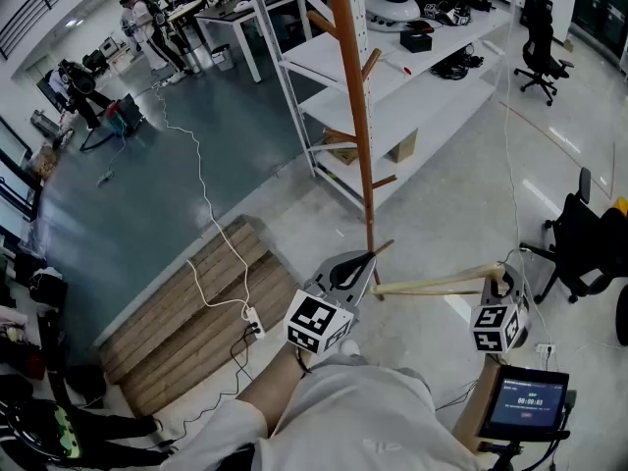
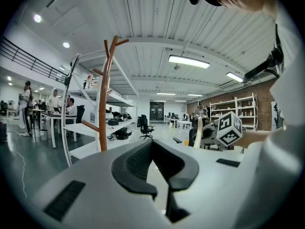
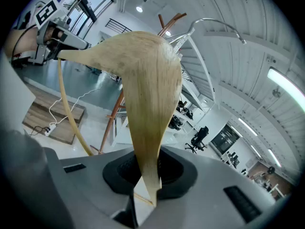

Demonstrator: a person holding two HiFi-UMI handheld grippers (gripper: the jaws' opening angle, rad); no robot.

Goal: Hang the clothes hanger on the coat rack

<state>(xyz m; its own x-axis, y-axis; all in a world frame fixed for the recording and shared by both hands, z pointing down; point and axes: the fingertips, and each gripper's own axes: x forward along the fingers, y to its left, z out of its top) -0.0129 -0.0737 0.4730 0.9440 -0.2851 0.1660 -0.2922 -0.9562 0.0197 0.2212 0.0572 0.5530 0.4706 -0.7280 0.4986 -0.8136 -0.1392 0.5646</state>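
Observation:
A pale wooden clothes hanger lies level in front of me, with my right gripper shut on one end of it. In the right gripper view the hanger rises from between the pads of the right gripper, and its wire hook curves at the top. My left gripper is next to the hanger's free end. Its jaws stand together with nothing between them in the left gripper view. The orange-brown coat rack stands just beyond both grippers, with short pegs up its pole.
White shelving stands right behind the rack. A wooden pallet with a power strip and white cable lies at left. Black office chairs stand at right. A small screen is by my right side. People stand far off.

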